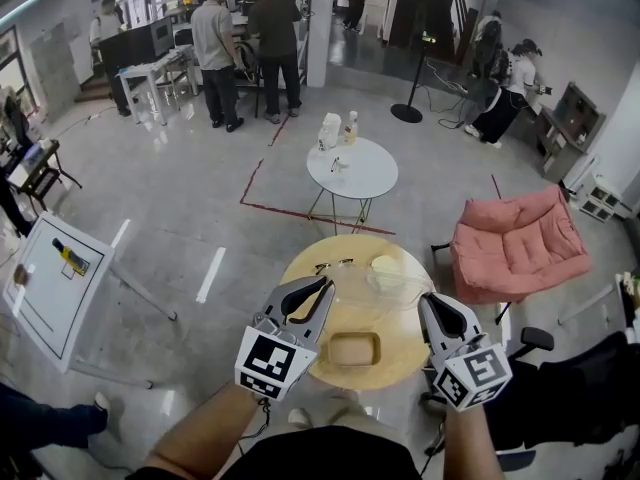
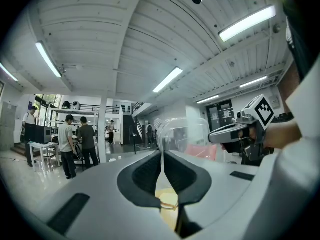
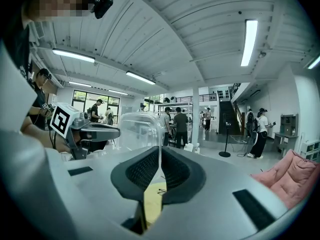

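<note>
With the left tongs and right tongs each clamped on a thin wall of the clear plastic container over the round desk, uneven pulling could buckle it, or slip it onto the beige tray.

This is an open-plan lab or workshop hall. It has a polished grey floor marked with red tape, people standing at equipment benches, strip lights on a ribbed ceiling, and a staircase to a mezzanine.
</note>
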A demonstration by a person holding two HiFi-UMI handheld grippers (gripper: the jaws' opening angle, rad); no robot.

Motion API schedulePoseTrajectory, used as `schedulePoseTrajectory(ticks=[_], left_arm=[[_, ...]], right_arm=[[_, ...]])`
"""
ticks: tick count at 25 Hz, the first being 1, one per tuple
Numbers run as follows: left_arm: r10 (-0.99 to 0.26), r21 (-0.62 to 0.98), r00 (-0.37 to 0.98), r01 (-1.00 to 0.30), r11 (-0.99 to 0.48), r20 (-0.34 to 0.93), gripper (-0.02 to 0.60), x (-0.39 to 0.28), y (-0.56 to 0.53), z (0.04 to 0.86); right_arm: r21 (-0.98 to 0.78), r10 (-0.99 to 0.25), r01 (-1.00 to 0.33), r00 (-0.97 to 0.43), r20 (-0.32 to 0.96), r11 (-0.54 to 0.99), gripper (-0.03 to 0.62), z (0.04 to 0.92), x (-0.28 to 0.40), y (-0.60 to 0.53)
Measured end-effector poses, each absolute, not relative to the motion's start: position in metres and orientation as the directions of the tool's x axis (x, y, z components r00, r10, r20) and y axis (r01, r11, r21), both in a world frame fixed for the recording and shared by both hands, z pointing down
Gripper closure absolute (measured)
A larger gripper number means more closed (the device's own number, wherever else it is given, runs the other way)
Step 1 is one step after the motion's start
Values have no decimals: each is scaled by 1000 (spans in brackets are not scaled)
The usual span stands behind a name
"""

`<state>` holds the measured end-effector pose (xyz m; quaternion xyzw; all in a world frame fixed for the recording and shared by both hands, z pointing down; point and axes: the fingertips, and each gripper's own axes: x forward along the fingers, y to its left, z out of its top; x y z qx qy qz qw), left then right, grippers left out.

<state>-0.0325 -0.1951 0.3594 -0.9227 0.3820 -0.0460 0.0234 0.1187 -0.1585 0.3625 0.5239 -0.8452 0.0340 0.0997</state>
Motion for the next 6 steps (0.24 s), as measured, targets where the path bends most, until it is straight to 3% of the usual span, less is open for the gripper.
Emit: schedulePoseTrajectory(ticks=[6], left_arm=[[-708,-74,703,-705,-706,65,551,-32,-200,359]], right_arm=[[51,-879,-892,-431,205,449,563,361,119,-163]])
